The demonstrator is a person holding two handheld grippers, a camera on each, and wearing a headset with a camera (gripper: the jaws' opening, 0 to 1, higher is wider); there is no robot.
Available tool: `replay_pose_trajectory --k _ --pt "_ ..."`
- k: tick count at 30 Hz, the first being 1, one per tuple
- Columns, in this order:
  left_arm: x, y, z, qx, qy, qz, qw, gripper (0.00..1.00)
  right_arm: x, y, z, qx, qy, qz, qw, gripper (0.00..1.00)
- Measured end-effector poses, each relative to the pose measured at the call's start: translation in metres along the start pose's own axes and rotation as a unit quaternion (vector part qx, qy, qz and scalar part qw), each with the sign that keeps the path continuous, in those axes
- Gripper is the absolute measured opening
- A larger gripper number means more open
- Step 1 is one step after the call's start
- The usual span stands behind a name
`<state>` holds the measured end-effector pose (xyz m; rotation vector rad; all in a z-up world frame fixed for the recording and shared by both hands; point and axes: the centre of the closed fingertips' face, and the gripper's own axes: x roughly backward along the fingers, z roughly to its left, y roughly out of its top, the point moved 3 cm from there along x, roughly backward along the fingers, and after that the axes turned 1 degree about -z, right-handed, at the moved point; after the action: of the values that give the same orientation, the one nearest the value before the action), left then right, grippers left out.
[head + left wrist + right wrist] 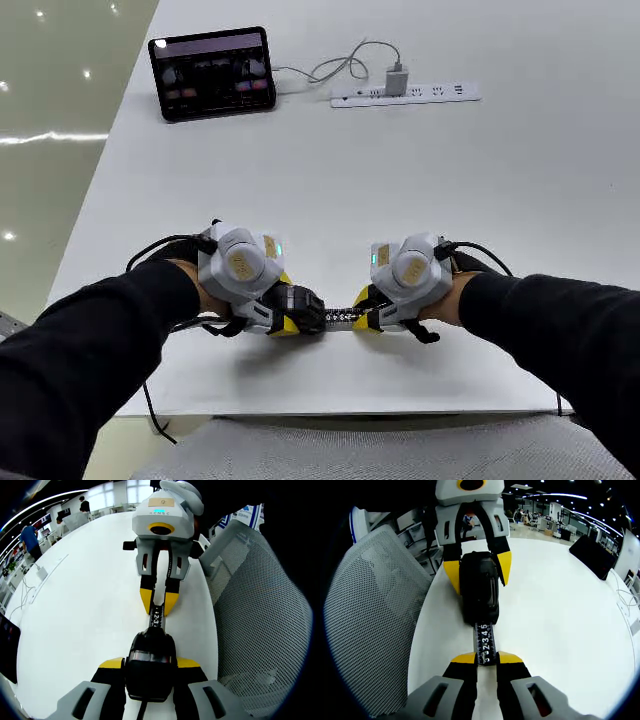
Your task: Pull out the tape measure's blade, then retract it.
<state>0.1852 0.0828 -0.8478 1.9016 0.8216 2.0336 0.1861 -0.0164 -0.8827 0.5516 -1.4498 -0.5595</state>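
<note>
White table (400,170), open office. Near edge: left gripper (150,662) clamps black tape measure (480,592); right gripper (486,658) pinches its short blade (484,639).

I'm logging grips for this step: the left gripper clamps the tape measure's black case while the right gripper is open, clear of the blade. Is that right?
Not quite. The left gripper does clamp the case, but the right gripper is not open: its fingers are shut on the blade, as the right gripper view shows.
</note>
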Motion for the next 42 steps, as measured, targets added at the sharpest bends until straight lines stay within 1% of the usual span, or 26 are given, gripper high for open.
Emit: replay_pose_trajectory --k 3,8,11,20,24,35,42 --pt "0.000 0.000 0.000 0.002 0.002 0.001 1.0000 0.32 0.001 0.000 -0.001 0.003 -0.003 0.004 1.0000 0.08" --pt "0.000 0.000 -0.001 0.001 0.003 0.003 1.0000 0.32 0.004 -0.004 0.001 0.001 0.002 0.014 0.9999 0.09" --pt "0.000 0.000 -0.001 0.001 0.004 0.003 1.0000 0.32 0.006 -0.008 -0.002 -0.013 -0.001 0.020 0.9997 0.09" --pt "0.000 0.000 -0.001 0.002 0.005 0.003 1.0000 0.32 0.011 -0.012 -0.001 -0.008 -0.002 0.022 0.9997 0.09" --pt "0.000 0.000 -0.001 0.003 0.006 0.003 1.0000 0.32 0.013 -0.015 -0.003 -0.006 -0.007 0.025 0.9997 0.09" --pt "0.000 0.000 -0.001 0.001 0.007 0.003 1.0000 0.32 0.017 -0.019 -0.003 -0.010 -0.009 0.026 0.9996 0.09" --pt "0.000 0.000 -0.001 0.001 0.009 0.004 1.0000 0.32 0.019 -0.021 -0.003 -0.006 -0.012 0.026 0.9996 0.09"
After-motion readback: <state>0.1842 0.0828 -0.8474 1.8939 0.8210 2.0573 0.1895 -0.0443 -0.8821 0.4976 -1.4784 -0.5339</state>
